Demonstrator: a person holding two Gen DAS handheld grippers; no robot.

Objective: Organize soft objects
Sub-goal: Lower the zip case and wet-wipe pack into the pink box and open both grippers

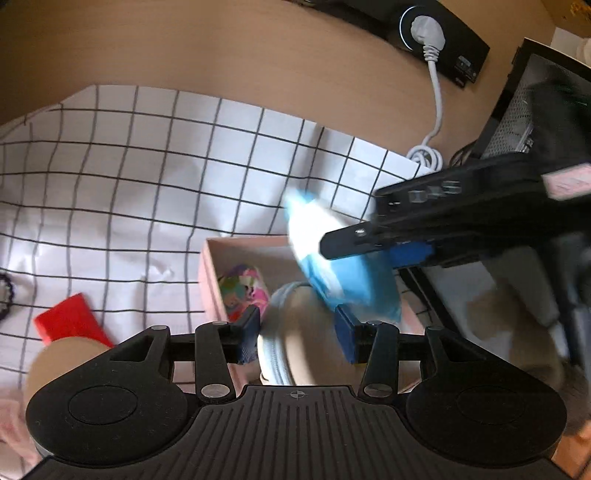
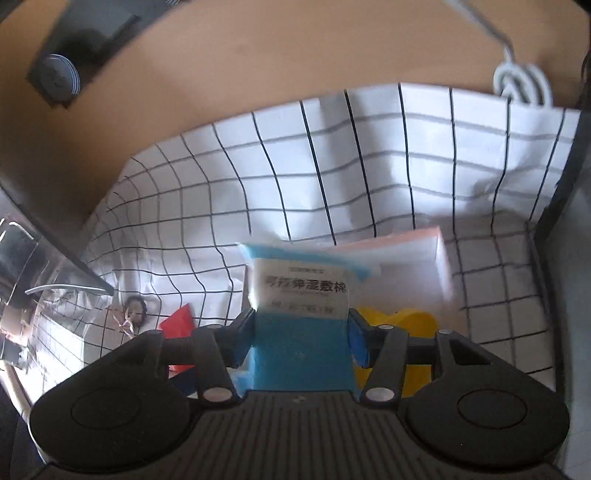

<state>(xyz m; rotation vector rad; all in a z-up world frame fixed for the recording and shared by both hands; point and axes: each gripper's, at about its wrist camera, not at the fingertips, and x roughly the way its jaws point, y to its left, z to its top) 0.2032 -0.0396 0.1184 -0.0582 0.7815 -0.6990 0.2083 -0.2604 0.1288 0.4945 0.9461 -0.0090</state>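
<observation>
You are loading the pink box (image 1: 212, 280) with soft things.
Your left gripper (image 1: 295, 334) straddles the beige zip pouch (image 1: 295, 332) at the box, pads apart; your right gripper (image 2: 301, 332) clamps the blue packet (image 2: 301, 295) above it: lower, then release.

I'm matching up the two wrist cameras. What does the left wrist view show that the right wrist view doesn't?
Left wrist only: the beige zip pouch between the left gripper's fingers, a colourful item in the pink box, and a wall plug.
Right wrist only: a yellow item and the printed label on the blue packet.
Both: the blue packet, right gripper, checked cloth, red item.
</observation>
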